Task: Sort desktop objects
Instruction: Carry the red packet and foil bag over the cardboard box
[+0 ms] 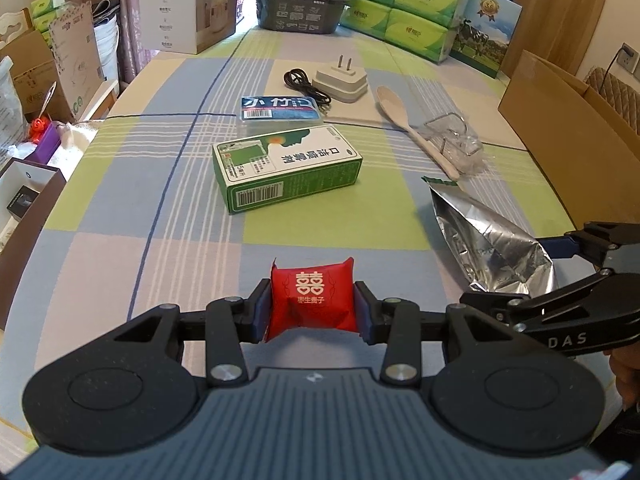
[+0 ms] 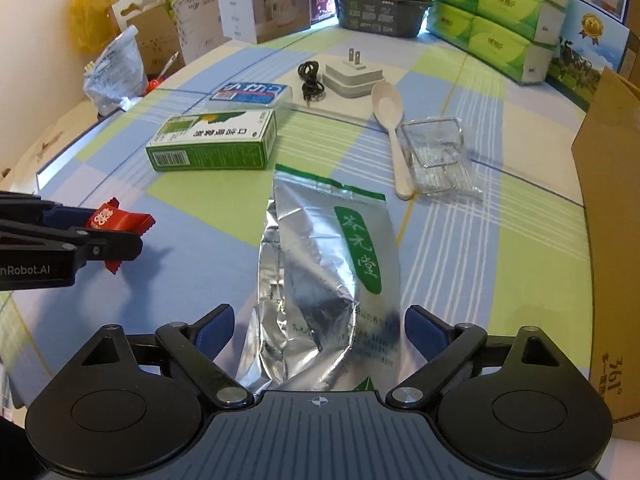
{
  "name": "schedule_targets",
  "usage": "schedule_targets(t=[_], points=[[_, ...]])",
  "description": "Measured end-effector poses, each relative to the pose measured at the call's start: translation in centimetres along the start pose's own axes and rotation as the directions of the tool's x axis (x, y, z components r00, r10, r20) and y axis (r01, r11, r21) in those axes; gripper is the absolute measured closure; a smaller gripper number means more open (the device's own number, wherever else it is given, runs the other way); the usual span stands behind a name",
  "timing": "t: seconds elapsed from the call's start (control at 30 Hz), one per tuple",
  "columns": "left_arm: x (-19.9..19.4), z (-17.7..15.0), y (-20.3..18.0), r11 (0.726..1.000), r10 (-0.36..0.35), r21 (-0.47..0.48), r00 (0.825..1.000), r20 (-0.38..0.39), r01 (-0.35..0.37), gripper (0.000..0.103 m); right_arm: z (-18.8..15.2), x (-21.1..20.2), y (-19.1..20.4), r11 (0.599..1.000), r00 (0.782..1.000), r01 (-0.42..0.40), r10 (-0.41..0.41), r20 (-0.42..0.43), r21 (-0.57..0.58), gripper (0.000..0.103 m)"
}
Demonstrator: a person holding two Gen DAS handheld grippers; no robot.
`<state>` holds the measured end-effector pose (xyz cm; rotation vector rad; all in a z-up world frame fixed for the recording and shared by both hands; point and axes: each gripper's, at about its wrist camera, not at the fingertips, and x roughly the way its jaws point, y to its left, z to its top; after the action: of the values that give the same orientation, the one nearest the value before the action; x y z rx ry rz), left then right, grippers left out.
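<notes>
Red candy packet [image 1: 313, 297] pinched in the left gripper [image 1: 313, 309]; foil tea pouch [image 2: 324, 280] lying between the wide-open jaws of the right gripper [image 2: 320, 330].

Sorting looks barely begun, as I judge it: 1 item is lifted just above the checked tabletop [image 1: 120, 208], while the green medicine box [image 1: 288, 168] at 12 o'clock, blue packet [image 1: 280, 109], charger plug [image 1: 342, 80] with black cable [image 1: 306, 88], plastic spoon [image 1: 412, 128] and clear wrapped holder [image 1: 454, 142] at 1 o'clock all lie unsorted. Only the right wrist view shows the pouch's green label; only the left wrist view shows the packet's printed face.
</notes>
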<state>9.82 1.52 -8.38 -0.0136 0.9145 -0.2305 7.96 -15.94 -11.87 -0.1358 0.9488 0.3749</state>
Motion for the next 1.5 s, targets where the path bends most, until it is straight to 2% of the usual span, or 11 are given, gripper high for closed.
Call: schedule_targets(t=[0.2,0.3,0.37,0.53,0.73,1.07,1.23,1.5], points=[[0.3,0.1,-0.4,1.0,-0.002,0.011,1.0,-0.007,0.002,0.066,-0.3,0.4,0.1,1.0,1.0,0.021,-0.021,-0.002,-0.01,0.023],[0.4,0.1,-0.5,1.0,-0.004,0.014,1.0,-0.009,0.004,0.066,-0.3,0.1,0.0,1.0,1.0,0.025,-0.025,0.008,0.003,0.036],[0.4,0.1,-0.6,1.0,-0.004,0.016,1.0,-0.011,0.004,0.066,-0.3,-0.2,0.0,0.999,0.999,0.039,-0.039,0.016,0.004,0.048],[0.4,0.0,-0.6,1.0,-0.005,0.017,1.0,-0.01,0.005,0.066,-0.2,-0.9,-0.5,0.998,0.998,0.035,-0.038,0.051,0.046,0.058],[0.4,0.1,-0.8,1.0,-0.004,0.024,1.0,-0.011,0.005,0.066,0.0,-2.4,-0.9,0.996,0.993,0.042,-0.051,0.111,0.083,0.059],[-0.4,0.4,-2.0,0.998,-0.008,0.058,1.0,0.004,0.007,0.066,-0.8,-4.9,-1.9,0.989,0.99,0.042,-0.06,0.13,0.14,0.059],[-1.7,0.9,-4.5,0.997,-0.028,0.077,0.999,0.032,0.025,0.066,-1.2,-8.0,-2.4,0.979,0.982,0.031,-0.067,0.177,0.203,0.059],[-4.6,2.0,-9.6,0.989,-0.079,0.131,0.994,0.071,0.069,0.066,-1.1,-14.4,-4.7,0.964,0.959,0.076,-0.14,0.246,0.254,0.059]])
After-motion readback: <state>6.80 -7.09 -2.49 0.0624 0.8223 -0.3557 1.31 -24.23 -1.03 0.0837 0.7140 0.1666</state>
